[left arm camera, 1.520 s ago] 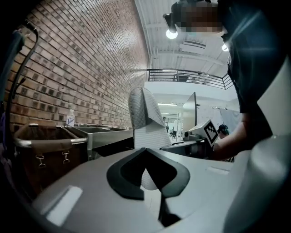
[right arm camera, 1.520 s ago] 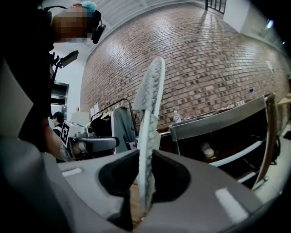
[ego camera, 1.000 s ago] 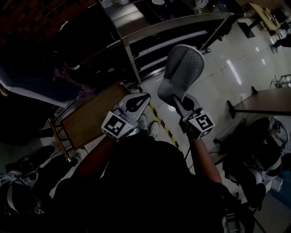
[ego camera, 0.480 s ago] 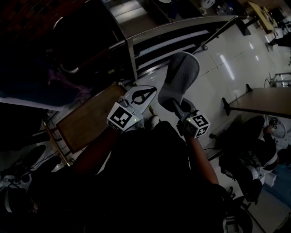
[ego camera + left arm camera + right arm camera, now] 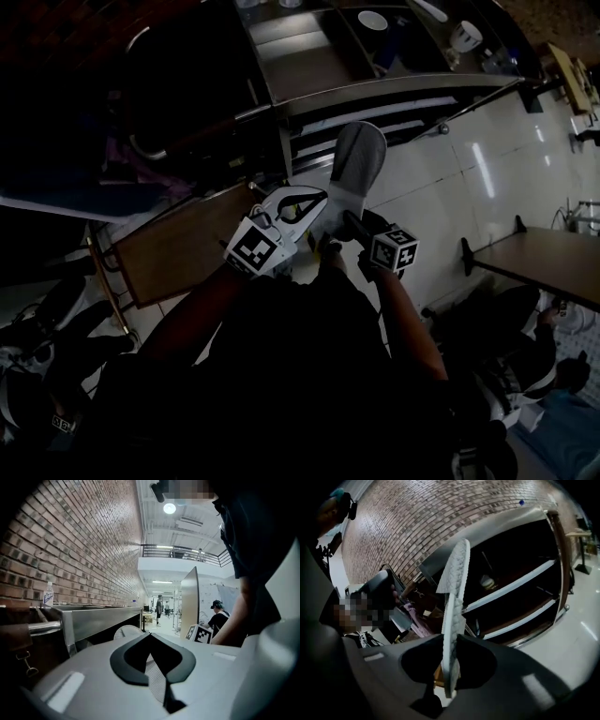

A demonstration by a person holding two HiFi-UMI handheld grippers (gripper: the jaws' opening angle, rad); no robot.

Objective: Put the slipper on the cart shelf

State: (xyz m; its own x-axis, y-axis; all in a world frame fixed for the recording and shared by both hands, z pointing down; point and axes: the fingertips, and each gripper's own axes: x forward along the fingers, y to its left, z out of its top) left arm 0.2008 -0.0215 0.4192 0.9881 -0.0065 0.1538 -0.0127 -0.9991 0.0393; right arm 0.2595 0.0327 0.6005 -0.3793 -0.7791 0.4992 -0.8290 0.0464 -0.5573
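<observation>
Grey slipper (image 5: 453, 597), pinched edge-on by right gripper (image 5: 451, 663), shows broadside in head view.

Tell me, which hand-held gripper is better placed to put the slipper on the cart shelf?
The right hand-held gripper: its jaws already clamp the slipper, held upright and facing the cart shelf. The left hand-held gripper sits beside it, shut and empty.
</observation>
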